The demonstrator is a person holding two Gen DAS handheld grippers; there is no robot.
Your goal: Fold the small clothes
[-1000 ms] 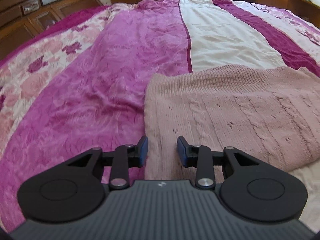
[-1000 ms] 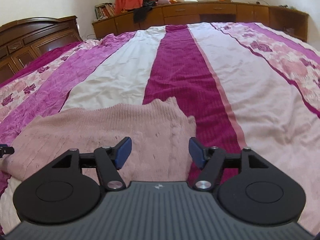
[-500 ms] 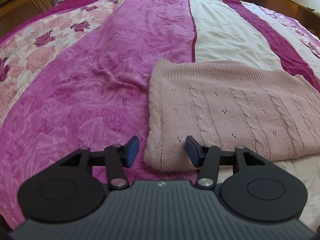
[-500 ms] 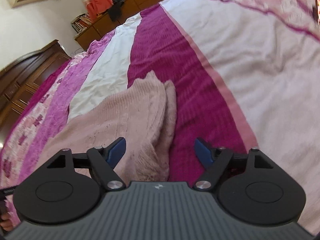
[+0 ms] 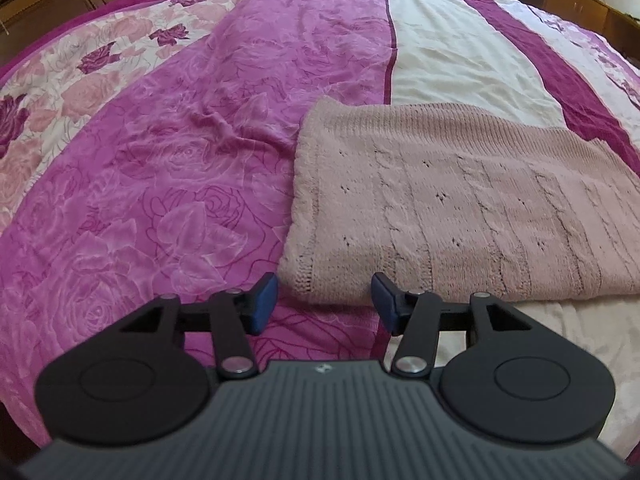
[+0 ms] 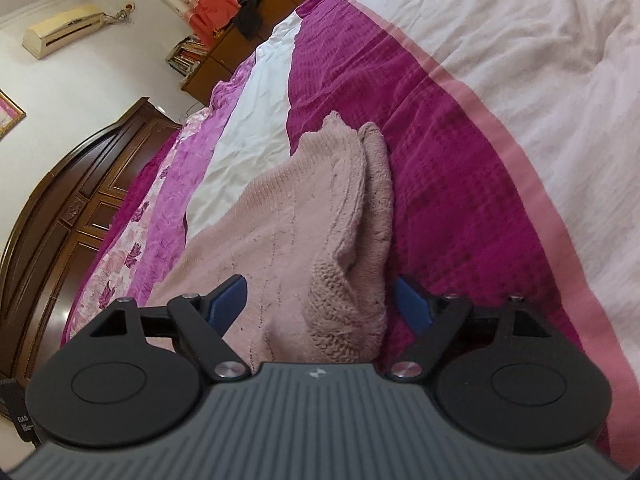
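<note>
one pink knitted sweater (image 5: 460,216), folded, on one bed cover (image 5: 180,168). two grippers: left gripper (image 5: 323,306), right gripper (image 6: 320,304), each with two blue pads. one air conditioner (image 6: 60,30) on the wall. one dark wooden headboard (image 6: 68,216). one picture frame (image 6: 10,114), partly cut off.

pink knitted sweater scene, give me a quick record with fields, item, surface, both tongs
item: pink cable-knit sweater, folded flat
surface: striped magenta, white and floral bedspread
left tongs: open, at the sweater's near left corner, not gripping
right tongs: open, straddling the sweater's layered right edge
right view: tilted
background: dark wooden headboard
</note>
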